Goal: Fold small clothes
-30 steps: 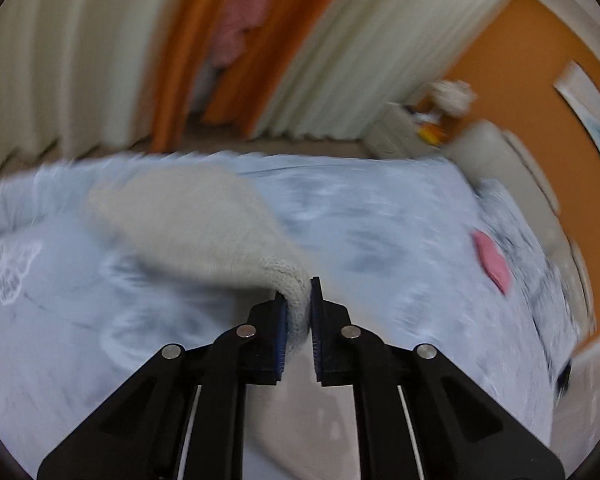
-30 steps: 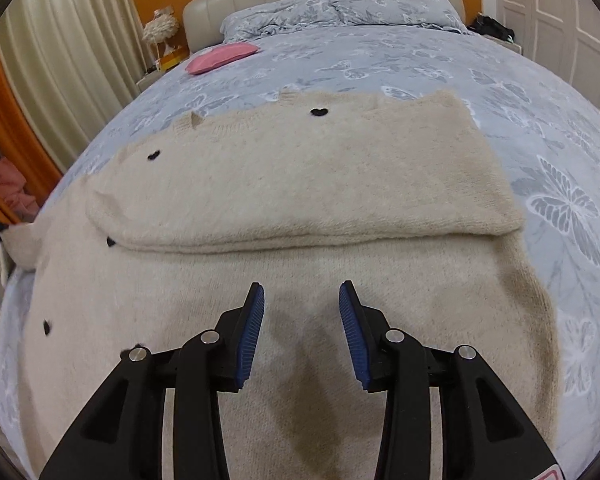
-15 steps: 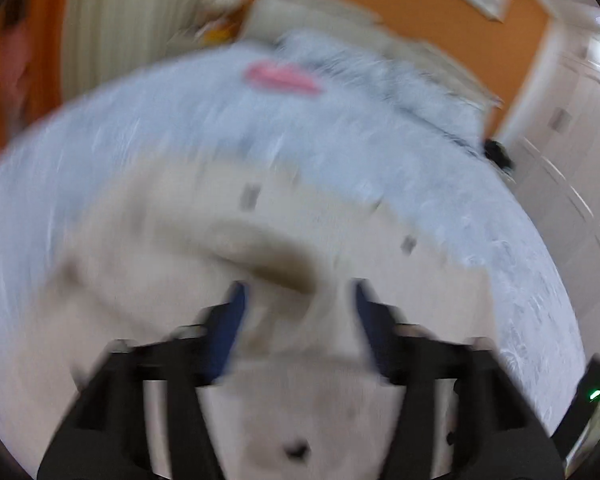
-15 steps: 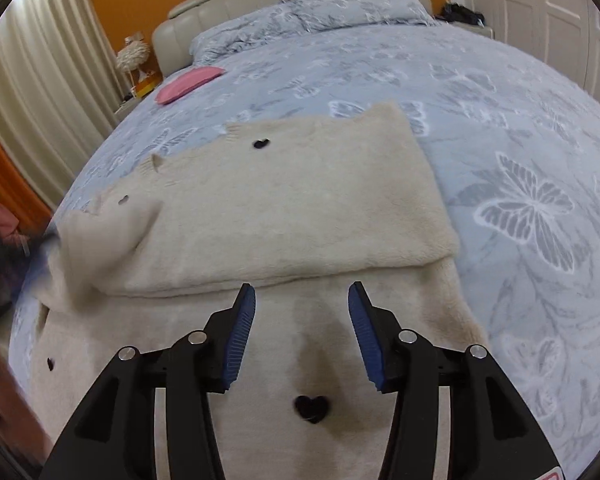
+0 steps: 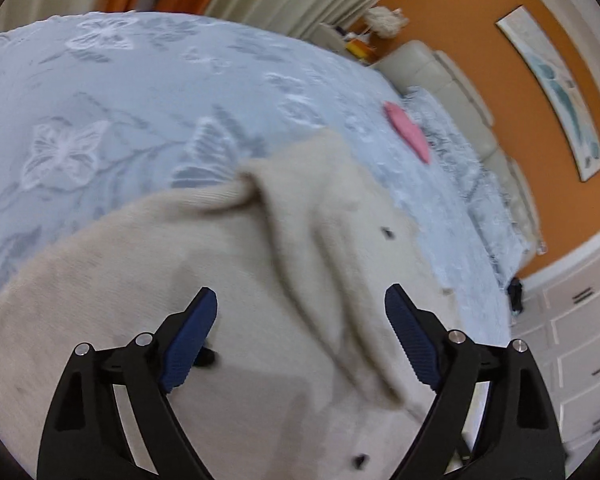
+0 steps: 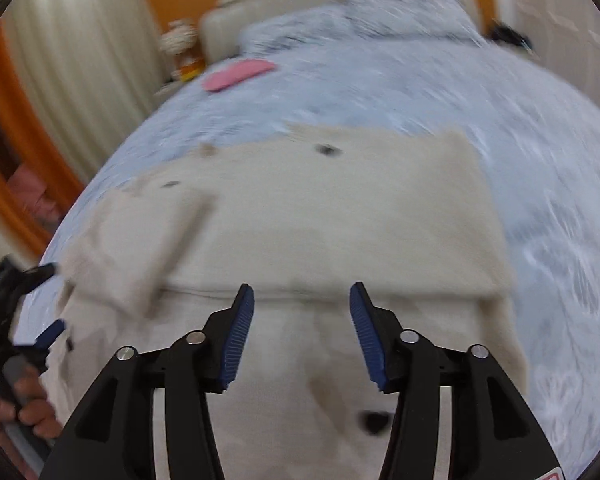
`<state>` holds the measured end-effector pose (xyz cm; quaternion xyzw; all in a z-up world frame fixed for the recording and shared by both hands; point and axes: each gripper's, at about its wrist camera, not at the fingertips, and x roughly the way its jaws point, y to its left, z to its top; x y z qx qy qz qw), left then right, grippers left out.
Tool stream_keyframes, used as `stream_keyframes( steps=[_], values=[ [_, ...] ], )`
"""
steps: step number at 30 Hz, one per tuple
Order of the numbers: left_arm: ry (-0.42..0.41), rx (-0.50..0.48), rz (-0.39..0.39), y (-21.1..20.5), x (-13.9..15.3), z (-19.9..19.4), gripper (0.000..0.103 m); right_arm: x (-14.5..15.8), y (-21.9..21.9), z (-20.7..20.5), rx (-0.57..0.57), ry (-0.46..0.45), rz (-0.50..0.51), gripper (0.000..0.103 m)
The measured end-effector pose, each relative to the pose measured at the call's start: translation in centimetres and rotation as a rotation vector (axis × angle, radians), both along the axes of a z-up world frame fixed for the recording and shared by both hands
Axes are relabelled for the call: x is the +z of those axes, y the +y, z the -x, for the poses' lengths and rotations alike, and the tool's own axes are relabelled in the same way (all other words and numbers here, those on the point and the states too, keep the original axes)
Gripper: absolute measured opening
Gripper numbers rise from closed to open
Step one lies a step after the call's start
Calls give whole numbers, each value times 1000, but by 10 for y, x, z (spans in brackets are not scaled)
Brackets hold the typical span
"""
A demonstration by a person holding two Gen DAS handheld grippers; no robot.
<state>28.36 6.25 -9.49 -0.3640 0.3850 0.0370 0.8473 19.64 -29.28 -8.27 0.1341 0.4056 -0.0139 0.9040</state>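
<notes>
A cream knitted sweater (image 6: pixel 332 216) with small black heart marks lies on the bed, its far part folded over toward me. One sleeve (image 5: pixel 324 216) lies loosely folded across the body, its ribbed cuff (image 5: pixel 224 196) bunched near the bedspread. My left gripper (image 5: pixel 300 316) hovers just above the sweater with its jaws opening wide and nothing between them. It also shows at the left edge of the right wrist view as the left gripper (image 6: pixel 48 304) in a hand (image 6: pixel 24 412). My right gripper (image 6: pixel 302 328) hangs over the sweater's near half, jaws opening, empty.
The bed has a pale blue bedspread (image 5: pixel 100 112) with butterfly print. A pink item (image 5: pixel 408 136) lies near the pillows and the cream headboard (image 6: pixel 284 4). Curtains and an orange wall stand behind. White drawers (image 5: pixel 576 340) are to the right.
The left gripper let go of the sleeve cuff, swung over the sweater and opened wide; the sleeve now lies across the body. The right gripper opened further and rose slightly.
</notes>
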Motion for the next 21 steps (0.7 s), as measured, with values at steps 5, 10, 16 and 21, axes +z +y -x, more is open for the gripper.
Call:
stream_keyframes(
  steps=[5, 10, 16, 21],
  values=[
    [6, -10, 19, 11, -3, -4, 84, 27, 99, -39, 268, -45, 73, 75],
    [30, 21, 10, 32, -7, 2, 84, 9, 180, -89, 416, 5, 235, 75],
    [41, 35, 39, 41, -11, -3, 84, -13, 184, -115, 422, 71, 226, 18],
    [52, 8, -35, 31, -8, -6, 84, 45, 78, -81, 170, -63, 7, 11]
  ],
)
